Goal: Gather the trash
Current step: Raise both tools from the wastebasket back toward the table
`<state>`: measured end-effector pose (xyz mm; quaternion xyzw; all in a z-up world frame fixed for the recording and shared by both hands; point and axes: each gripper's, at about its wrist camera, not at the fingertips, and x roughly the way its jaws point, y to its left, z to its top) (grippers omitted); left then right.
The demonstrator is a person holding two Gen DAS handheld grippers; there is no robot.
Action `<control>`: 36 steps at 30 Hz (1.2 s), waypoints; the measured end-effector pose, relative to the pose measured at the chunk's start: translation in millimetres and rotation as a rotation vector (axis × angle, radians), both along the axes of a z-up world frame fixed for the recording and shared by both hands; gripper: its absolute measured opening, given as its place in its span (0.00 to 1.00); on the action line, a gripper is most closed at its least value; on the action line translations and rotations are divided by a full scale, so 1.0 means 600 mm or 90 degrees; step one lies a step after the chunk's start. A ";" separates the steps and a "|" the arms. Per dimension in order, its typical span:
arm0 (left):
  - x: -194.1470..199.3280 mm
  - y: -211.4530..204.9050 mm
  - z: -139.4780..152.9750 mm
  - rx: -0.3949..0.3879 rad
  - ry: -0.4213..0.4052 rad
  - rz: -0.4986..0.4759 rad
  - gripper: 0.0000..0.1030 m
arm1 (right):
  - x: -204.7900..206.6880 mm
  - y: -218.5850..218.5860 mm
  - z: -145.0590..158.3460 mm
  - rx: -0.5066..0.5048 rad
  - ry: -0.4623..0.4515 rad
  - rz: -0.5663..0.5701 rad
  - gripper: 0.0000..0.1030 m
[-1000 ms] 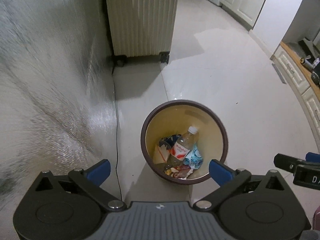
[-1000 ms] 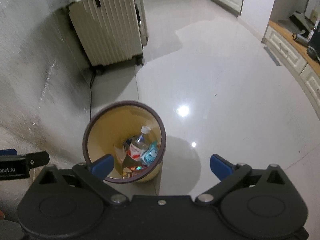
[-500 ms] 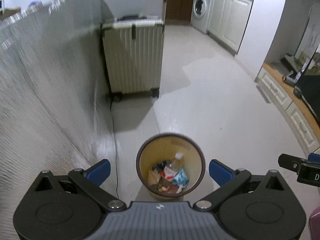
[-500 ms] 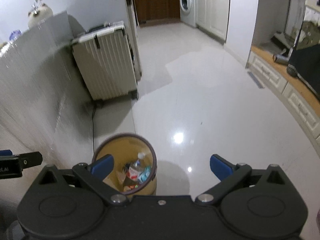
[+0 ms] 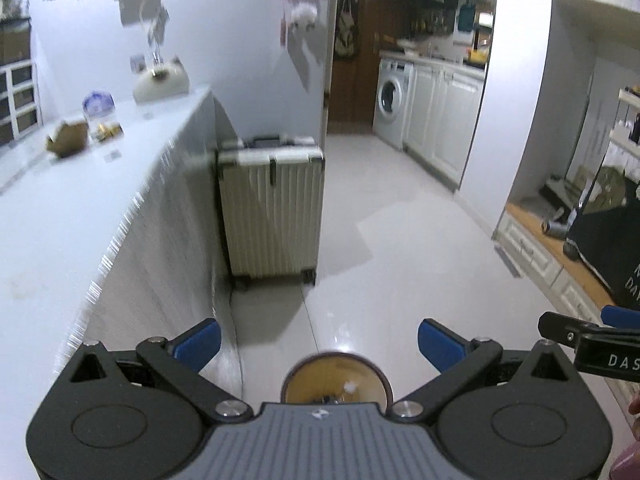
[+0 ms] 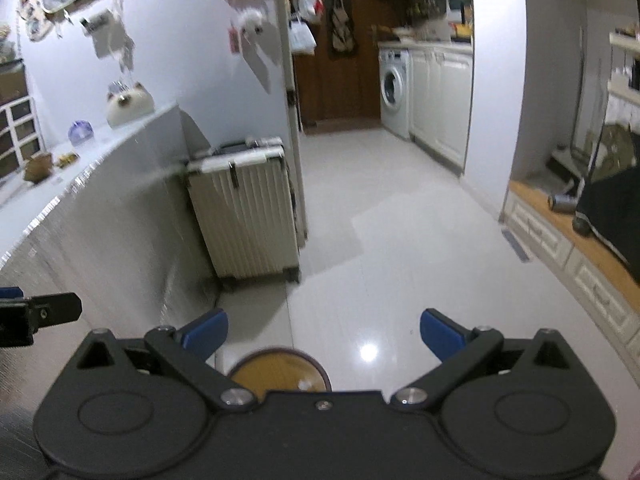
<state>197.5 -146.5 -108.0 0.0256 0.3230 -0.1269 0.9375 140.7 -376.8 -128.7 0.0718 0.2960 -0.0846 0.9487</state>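
A round bin (image 5: 336, 376) with a dark rim and a yellow inside stands on the floor far below, mostly hidden behind my left gripper's body. It also shows in the right wrist view (image 6: 280, 370). A bottle cap shows in it; the other trash is hidden. My left gripper (image 5: 319, 340) is open and empty, high above the bin. My right gripper (image 6: 324, 332) is open and empty too. On the counter top (image 5: 60, 200) lie a crumpled brown piece (image 5: 66, 141) and small items (image 5: 102, 122).
A ribbed cream suitcase (image 5: 272, 208) stands against the counter's end. A glossy white floor (image 5: 400, 248) runs to a washing machine (image 5: 390, 98) and white cabinets. A low wooden unit (image 6: 580, 264) is at the right. Each gripper's fingertip shows in the other's view.
Both grippers have risen and tilted up from the bin. The bin has shrunk and dropped to the bottom of both views. The counter top and the room have come into sight.
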 end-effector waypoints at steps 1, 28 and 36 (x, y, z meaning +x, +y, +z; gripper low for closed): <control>-0.007 0.004 0.014 0.000 -0.012 0.002 1.00 | -0.003 0.004 0.012 -0.003 -0.008 0.003 1.00; -0.001 0.303 0.324 0.060 -0.229 0.179 1.00 | 0.126 0.255 0.335 -0.061 -0.189 0.194 1.00; 0.125 0.382 0.338 0.077 -0.214 0.214 1.00 | 0.249 0.337 0.384 -0.077 -0.206 0.232 1.00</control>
